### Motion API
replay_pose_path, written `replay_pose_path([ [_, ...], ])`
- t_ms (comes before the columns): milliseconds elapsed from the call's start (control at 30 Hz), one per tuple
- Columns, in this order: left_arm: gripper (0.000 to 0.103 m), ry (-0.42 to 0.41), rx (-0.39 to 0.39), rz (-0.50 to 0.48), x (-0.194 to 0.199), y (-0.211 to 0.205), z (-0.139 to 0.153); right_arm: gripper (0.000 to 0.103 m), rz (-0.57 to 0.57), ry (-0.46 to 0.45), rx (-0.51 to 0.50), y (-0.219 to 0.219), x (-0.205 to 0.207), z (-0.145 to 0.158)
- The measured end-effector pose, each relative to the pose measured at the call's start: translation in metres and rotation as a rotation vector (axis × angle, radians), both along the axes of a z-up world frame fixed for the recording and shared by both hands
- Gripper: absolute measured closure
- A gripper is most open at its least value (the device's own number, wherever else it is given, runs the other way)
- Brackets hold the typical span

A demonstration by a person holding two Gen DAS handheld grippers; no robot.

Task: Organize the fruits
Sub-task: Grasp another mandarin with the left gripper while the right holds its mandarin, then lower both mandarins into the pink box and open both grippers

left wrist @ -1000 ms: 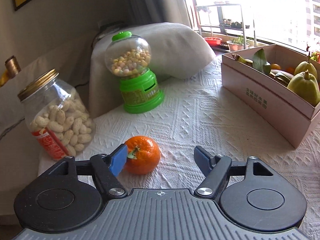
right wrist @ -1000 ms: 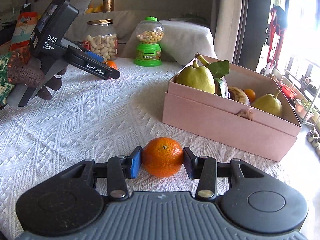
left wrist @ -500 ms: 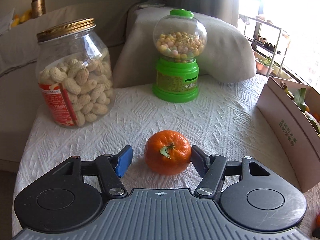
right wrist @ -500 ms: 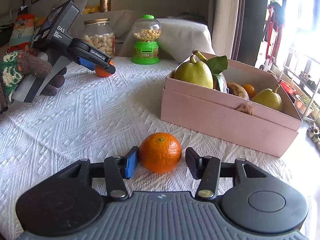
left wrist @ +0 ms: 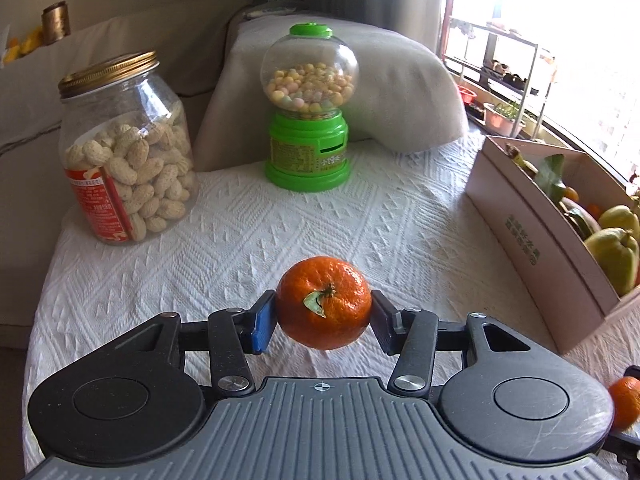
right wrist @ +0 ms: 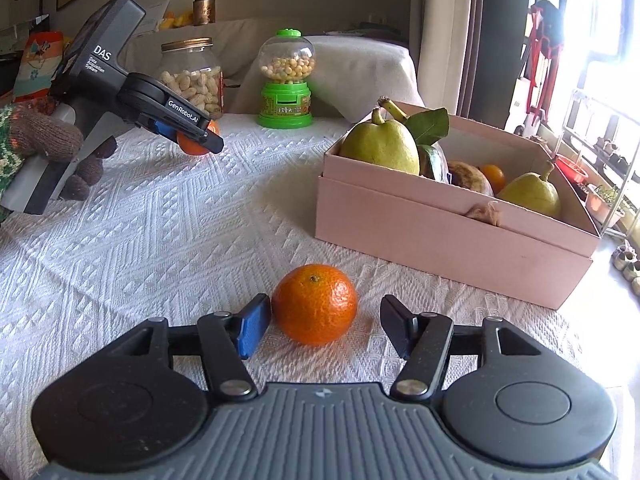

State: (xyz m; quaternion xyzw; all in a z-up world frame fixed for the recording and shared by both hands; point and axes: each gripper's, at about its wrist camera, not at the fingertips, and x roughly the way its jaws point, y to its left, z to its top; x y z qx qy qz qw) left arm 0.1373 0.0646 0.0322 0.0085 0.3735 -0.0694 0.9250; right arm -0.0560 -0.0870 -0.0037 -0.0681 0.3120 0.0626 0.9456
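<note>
Orange mandarins point(left wrist: 324, 302), pink box point(right wrist: 440, 232), white diamond-textured tablecloth point(right wrist: 180, 220), green dispenser point(left wrist: 307, 152).

We see the left gripper point(left wrist: 323, 320), whose jaws have just been closing, pressing both pads on a tangerine point(left wrist: 323, 302) above the white tablecloth point(left wrist: 224, 248). Far left stands a peanut jar point(left wrist: 126, 148), a green candy dispenser point(left wrist: 308, 106) beyond, and a pink fruit box point(left wrist: 532, 240) at right.

Blown-out window point(left wrist: 580, 40) glare at right; edges bowed.
</note>
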Motion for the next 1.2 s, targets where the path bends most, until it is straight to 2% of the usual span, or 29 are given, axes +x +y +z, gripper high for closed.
replay_pose_path([
  [200,0.048,0.002,-0.042,-0.14,-0.069,-0.027,0.011,0.046,0.028,0.001,0.025,0.001,-0.006,0.002],
  [367,0.048,0.061,-0.085,-0.237,-0.118,-0.052,0.002,0.043,0.026,-0.004,0.033,0.0,-0.008,0.004],
  [400,0.048,0.07,-0.085,-0.248,-0.124,-0.055,-0.001,0.042,0.027,-0.001,0.035,0.0,-0.008,0.005],
  [467,0.048,0.085,-0.08,-0.269,-0.134,-0.064,-0.006,0.032,0.031,0.013,0.039,0.0,-0.006,0.004],
  [500,0.048,0.091,-0.075,-0.277,-0.138,-0.066,-0.009,0.03,0.032,0.027,0.037,0.001,-0.004,0.003],
  [633,0.048,0.085,-0.046,-0.286,-0.145,-0.074,-0.014,0.028,0.012,0.054,0.038,-0.001,0.006,0.001],
  [833,0.048,0.092,-0.063,-0.276,-0.147,-0.073,-0.014,0.028,0.015,0.058,0.106,-0.008,0.014,0.005],
  [900,0.048,0.092,-0.062,-0.271,-0.147,-0.073,-0.013,0.031,0.024,0.043,0.108,-0.008,0.012,0.007],
  [967,0.048,0.092,-0.057,-0.268,-0.147,-0.074,-0.013,0.049,0.041,0.034,0.093,-0.005,0.01,0.008],
  [1067,0.048,0.094,-0.049,-0.268,-0.146,-0.076,-0.012,0.06,0.045,0.032,0.08,-0.005,0.007,0.009],
  [1200,0.048,0.078,-0.044,-0.265,-0.145,-0.078,-0.004,0.06,0.024,0.016,0.108,-0.018,-0.001,0.016],
])
